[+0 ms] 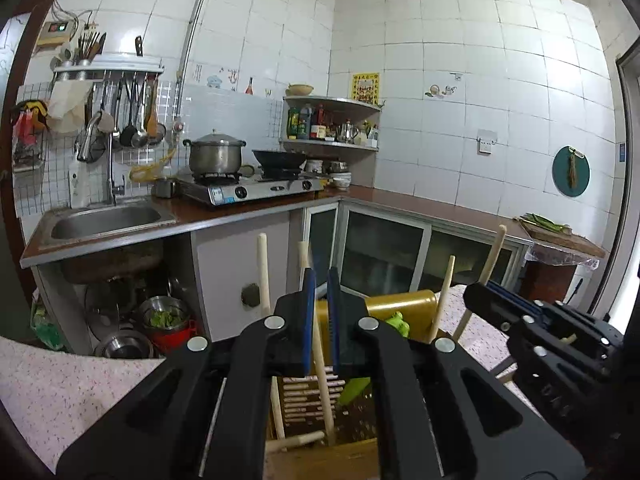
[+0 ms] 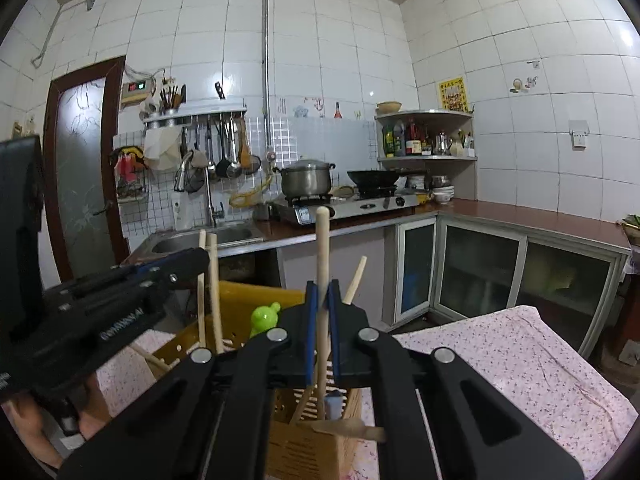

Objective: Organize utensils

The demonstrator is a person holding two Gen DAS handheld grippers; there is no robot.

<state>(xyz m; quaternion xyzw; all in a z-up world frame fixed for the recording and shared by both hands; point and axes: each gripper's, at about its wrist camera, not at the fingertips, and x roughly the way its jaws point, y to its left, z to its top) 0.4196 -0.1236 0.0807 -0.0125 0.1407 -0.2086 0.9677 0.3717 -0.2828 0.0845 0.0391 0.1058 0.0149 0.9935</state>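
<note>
A yellow slotted utensil holder (image 1: pixel 400 303) (image 2: pixel 240 300) stands on a table covered with a floral cloth (image 2: pixel 500 360). Several wooden handles stick up out of the holder, beside a green plastic piece (image 2: pixel 265 317). My left gripper (image 1: pixel 320 276) hangs over the holder, shut on a thin wooden handle (image 1: pixel 319 344) that runs down into it. Just right of it, my right gripper (image 2: pixel 322 286) is shut on a thicker wooden handle (image 2: pixel 322 248) that stands upright in the holder. Each gripper shows in the other's view: the right gripper (image 1: pixel 560 332) and the left gripper (image 2: pixel 120 300).
Beyond the table is a kitchen counter (image 1: pixel 420 200) with a sink (image 1: pixel 104 218), a gas stove (image 1: pixel 248 188), a steel pot (image 1: pixel 216 156) and a wok (image 1: pixel 280 158). Ladles hang on a wall rack (image 1: pixel 136 120). Bowls sit on the floor under the sink (image 1: pixel 160 320).
</note>
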